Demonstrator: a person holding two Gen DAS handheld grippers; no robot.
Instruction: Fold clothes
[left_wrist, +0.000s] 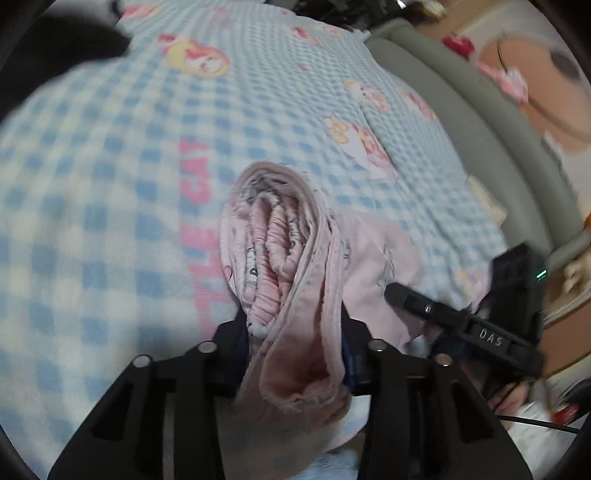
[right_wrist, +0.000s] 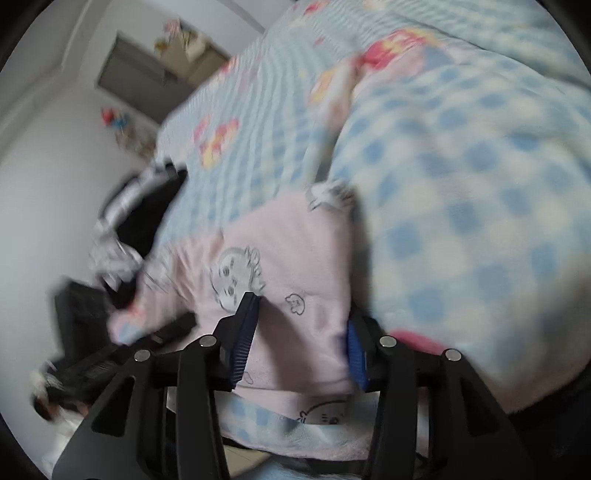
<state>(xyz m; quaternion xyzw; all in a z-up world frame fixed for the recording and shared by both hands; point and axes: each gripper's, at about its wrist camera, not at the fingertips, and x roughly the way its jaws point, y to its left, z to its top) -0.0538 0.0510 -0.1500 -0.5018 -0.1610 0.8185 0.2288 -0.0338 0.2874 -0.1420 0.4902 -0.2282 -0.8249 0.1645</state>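
A pink garment with grey cartoon prints is bunched in thick folds over the blue checked blanket. My left gripper is shut on the bunched folds, which fill the gap between its blue pads. The right gripper shows at the right of the left wrist view, reaching into the garment's flat part. In the right wrist view the pink garment lies between the blue pads of my right gripper, whose jaws stand wide apart around the cloth.
The blanket covers a bed with a grey padded edge. A dark garment lies at the far left corner. A white wall and dark clutter sit beside the bed.
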